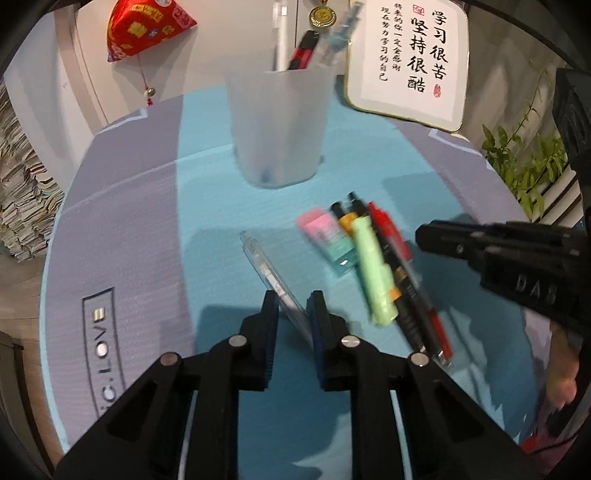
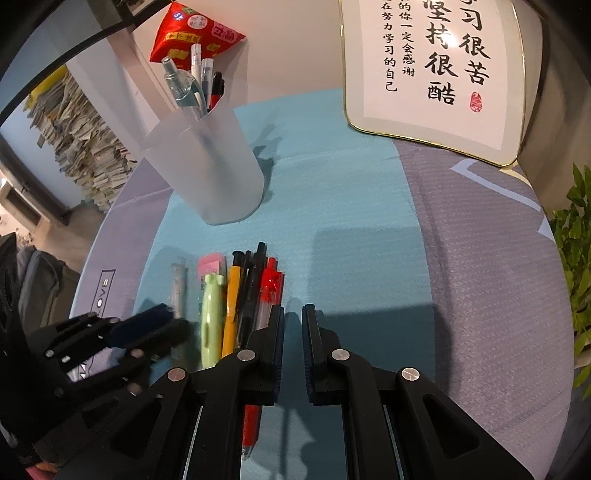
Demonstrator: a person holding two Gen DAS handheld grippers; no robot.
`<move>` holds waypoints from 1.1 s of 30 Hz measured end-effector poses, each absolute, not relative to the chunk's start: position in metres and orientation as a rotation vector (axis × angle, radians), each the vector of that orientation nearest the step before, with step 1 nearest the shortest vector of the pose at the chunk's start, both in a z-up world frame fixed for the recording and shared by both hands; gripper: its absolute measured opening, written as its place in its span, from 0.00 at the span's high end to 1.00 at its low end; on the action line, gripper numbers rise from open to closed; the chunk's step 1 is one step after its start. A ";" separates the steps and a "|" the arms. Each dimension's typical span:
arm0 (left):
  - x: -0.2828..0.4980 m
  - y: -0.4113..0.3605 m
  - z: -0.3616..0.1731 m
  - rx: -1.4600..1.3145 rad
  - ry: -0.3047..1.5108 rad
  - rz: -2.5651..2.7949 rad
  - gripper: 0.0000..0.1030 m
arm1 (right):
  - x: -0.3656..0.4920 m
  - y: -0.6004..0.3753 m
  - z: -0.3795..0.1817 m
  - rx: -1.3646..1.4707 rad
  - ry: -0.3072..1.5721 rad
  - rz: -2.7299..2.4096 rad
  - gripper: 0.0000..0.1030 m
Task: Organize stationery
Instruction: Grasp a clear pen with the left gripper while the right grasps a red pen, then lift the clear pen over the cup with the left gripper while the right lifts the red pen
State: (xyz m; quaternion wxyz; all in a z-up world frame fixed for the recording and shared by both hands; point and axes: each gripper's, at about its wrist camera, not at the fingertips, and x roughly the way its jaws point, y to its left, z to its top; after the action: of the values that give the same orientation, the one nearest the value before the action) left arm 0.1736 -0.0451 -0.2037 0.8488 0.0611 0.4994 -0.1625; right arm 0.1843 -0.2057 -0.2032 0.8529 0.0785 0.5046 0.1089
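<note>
A frosted pen cup point(image 1: 280, 122) holding several pens stands at the back of the round table; it also shows in the right wrist view point(image 2: 207, 166). A clear pen point(image 1: 273, 277) lies on the blue mat, its near end between the fingers of my left gripper point(image 1: 295, 306), which is closed around it. Beside it lie a pink-green eraser point(image 1: 328, 240), a green highlighter point(image 1: 373, 266), a yellow-black pen point(image 1: 402, 291) and a red pen point(image 1: 391, 232). My right gripper point(image 2: 293, 314) hovers empty, nearly shut, just right of the red pen point(image 2: 271, 288).
A framed calligraphy sign point(image 1: 410, 55) leans at the back right. A red pouch point(image 1: 140, 29) hangs on the wall. Green plant leaves point(image 1: 524, 158) stand at the right edge. Stacked papers point(image 1: 22, 184) lie beyond the table's left edge.
</note>
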 end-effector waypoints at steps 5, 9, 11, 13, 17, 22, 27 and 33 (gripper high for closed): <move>0.174 -0.036 -0.204 0.107 1.062 -0.337 0.82 | 0.190 -0.200 -0.207 0.181 1.075 0.241 0.92; 0.174 -0.038 -0.205 0.118 1.056 -0.332 0.81 | 0.192 -0.194 -0.208 0.172 1.086 0.240 0.92; 0.174 -0.037 -0.205 0.121 1.053 -0.335 0.81 | 0.193 -0.190 -0.207 0.154 1.088 0.235 0.92; 0.174 -0.035 -0.205 0.111 1.053 -0.342 0.81 | 0.193 -0.188 -0.206 0.131 1.089 0.217 0.92; 0.179 -0.032 -0.206 0.085 1.061 -0.341 0.80 | 0.195 -0.184 -0.205 0.122 1.091 0.200 0.92; 0.190 -0.036 -0.207 0.060 1.062 -0.335 0.83 | 0.196 -0.177 -0.204 0.109 1.092 0.176 0.92; 0.182 -0.041 -0.208 0.093 1.061 -0.383 0.87 | 0.190 -0.169 -0.211 0.069 1.110 0.205 0.92; 0.162 -0.036 -0.208 0.132 1.083 -0.441 0.87 | 0.181 -0.187 -0.209 0.045 1.105 0.178 0.92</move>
State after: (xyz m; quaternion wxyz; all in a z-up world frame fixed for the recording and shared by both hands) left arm 0.1619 -0.0355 -0.2077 0.8318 0.0624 0.5108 -0.2079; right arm 0.1810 -0.1867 -0.2085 0.8473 0.0215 0.5239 0.0845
